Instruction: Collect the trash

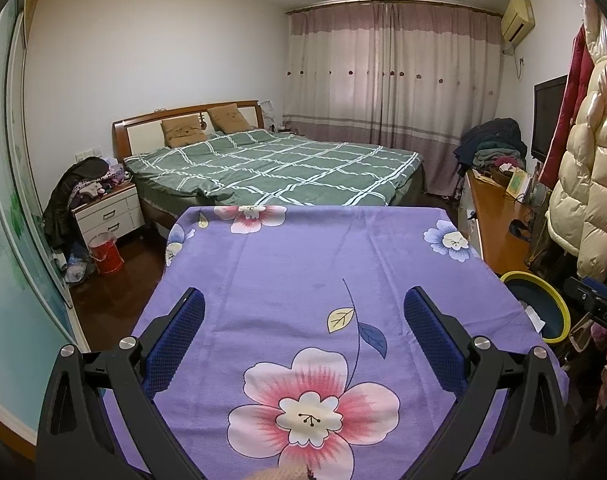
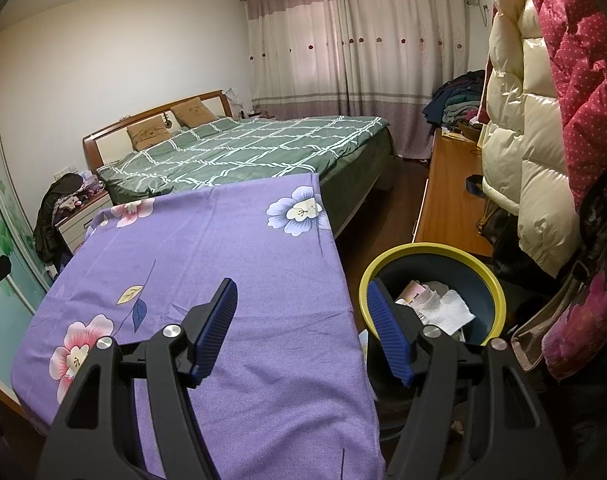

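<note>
- The left gripper (image 1: 303, 336) is hovering over the near half of the surface (image 1: 287, 256), its jaws standing wide with nothing between them; only the purple flowered cloth is showing in the gap.
- The right gripper (image 2: 303, 330) is hanging at the surface's right edge, jaws likewise wide and empty; one blue pad (image 2: 217, 326) is lying over the cloth, the other over the bin's rim.
- The bin (image 2: 499, 300), dark blue with a yellow rim, is standing on the floor just beside the surface's right edge, near its front corner.
- The trash (image 2: 443, 306), crumpled white paper with a pinkish piece, is lying inside the bin, below the rim.
- The surface itself is showing bare cloth from the near edge to the far edge, giving both grippers open room across it.
- Right of the bin, hanging coats (image 2: 543, 140) are crowding close, narrowing the room on that side.
- Beyond the bin, a wooden cabinet (image 2: 447, 204) is running away along the right wall, leaving a strip of dark floor between it and the surface.
- Left of the surface, open floor is leading to a red bucket (image 1: 105, 254) and a white nightstand (image 1: 111, 212).
- Past the surface's far edge, the bed (image 1: 279, 164) is lying close behind it.
- Curtains (image 1: 391, 72) are closing the far wall.
</note>
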Demonstrator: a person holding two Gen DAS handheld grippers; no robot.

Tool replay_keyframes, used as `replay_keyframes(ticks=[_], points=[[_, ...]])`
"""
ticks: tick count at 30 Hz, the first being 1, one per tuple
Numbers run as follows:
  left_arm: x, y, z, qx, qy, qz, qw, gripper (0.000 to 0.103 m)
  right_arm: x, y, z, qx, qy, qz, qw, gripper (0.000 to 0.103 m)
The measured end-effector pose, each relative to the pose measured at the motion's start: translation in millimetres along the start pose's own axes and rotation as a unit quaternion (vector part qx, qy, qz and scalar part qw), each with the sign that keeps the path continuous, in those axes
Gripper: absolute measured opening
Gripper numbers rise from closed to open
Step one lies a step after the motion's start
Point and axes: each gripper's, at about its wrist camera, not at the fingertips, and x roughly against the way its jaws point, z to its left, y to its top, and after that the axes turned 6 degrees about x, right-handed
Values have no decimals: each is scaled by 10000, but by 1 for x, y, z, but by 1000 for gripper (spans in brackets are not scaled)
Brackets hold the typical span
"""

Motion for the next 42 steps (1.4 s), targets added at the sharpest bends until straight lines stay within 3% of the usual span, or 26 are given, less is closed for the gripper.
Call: replay_keyframes(ticks=[42], points=[[-7, -3, 3, -55, 22, 40, 10000, 98, -4, -6, 5, 13, 12, 56, 10000, 65]])
